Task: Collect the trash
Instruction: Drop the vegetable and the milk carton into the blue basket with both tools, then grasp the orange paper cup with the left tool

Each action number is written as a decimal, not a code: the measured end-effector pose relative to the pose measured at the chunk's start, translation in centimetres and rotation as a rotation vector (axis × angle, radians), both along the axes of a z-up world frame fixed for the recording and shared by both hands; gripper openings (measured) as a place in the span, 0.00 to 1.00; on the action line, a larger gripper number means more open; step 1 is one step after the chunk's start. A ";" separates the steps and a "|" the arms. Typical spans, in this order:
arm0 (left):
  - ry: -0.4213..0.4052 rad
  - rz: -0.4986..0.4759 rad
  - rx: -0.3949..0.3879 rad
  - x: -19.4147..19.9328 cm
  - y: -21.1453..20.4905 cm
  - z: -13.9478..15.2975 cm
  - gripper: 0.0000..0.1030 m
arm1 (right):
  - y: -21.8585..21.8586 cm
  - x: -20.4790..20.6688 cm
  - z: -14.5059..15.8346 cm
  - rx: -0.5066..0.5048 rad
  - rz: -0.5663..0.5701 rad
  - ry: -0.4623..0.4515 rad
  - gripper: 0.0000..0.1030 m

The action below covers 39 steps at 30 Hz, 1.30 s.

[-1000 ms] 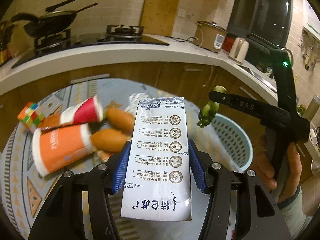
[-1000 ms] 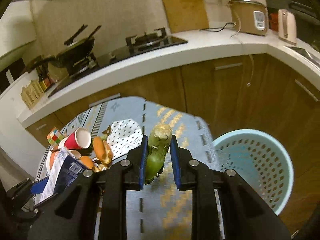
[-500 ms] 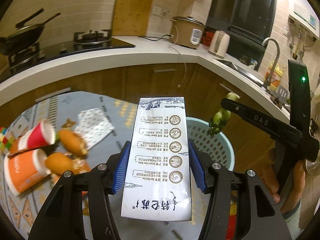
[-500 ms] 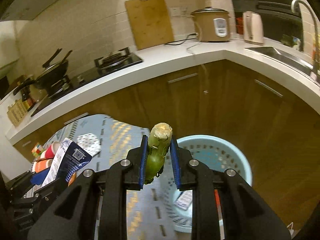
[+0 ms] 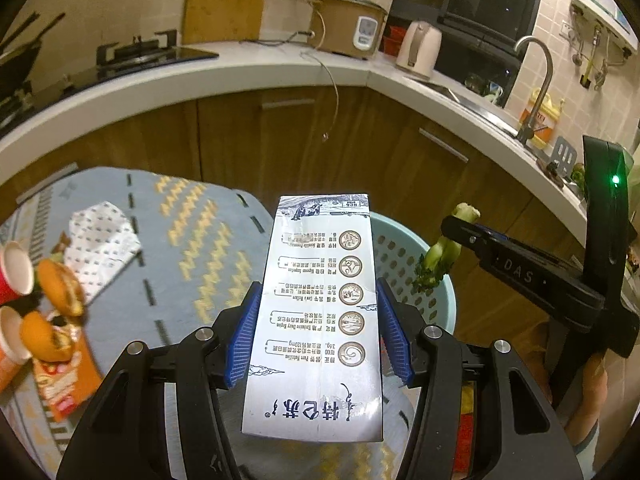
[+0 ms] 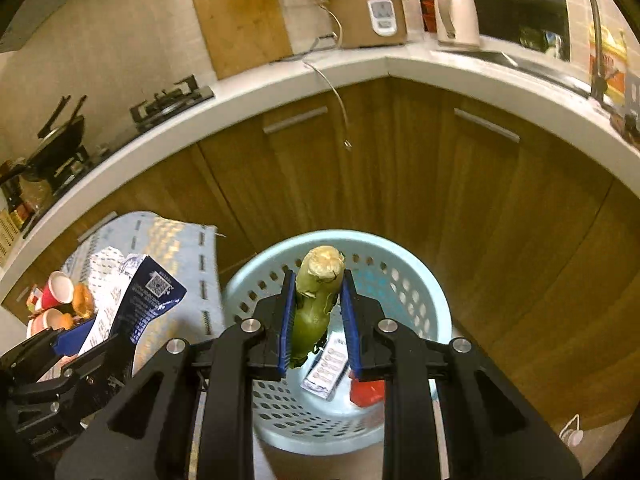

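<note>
The left gripper point(image 5: 318, 334) is clamped on a flattened milk carton point(image 5: 320, 320). The right gripper point(image 6: 316, 320) is clamped on a green vegetable stalk point(image 6: 316, 300), directly above the light blue basket point(image 6: 400, 276). In the basket lie a small white carton point(image 6: 326, 372) and a red wrapper point(image 6: 366, 394) (partly hidden). The basket stands on the floor just beside the mat's point(image 5: 192, 240) edge; two paper cups point(image 5: 14, 268) and bread rolls point(image 5: 60, 288) lie on the mat.

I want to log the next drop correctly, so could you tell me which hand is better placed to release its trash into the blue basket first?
Probably the right. The right gripper holds the vegetable stalk directly over the blue basket; the left gripper's carton looks nearer the rim.
</note>
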<state>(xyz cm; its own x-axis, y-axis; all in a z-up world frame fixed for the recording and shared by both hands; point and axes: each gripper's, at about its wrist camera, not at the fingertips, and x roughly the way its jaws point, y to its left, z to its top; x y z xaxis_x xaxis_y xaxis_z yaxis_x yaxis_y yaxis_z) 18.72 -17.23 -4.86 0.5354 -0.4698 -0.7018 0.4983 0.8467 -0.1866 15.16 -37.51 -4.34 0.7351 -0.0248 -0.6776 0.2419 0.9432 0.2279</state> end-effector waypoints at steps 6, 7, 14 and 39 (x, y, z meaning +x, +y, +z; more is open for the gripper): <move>0.040 -0.030 0.015 0.6 -1.8 -1.7 0.52 | -1.2 0.3 -2.5 0.027 -0.019 0.059 0.19; 0.043 -0.034 0.018 0.6 -2.1 -1.9 0.52 | -1.3 0.4 -2.7 0.032 -0.020 0.067 0.19; 0.051 -0.049 0.011 0.5 -2.5 -2.4 0.70 | -1.9 0.7 -4.5 0.054 -0.024 0.130 0.20; -0.117 0.212 -0.038 -1.7 9.0 3.1 0.70 | 8.1 1.8 1.3 0.019 0.201 -0.019 0.32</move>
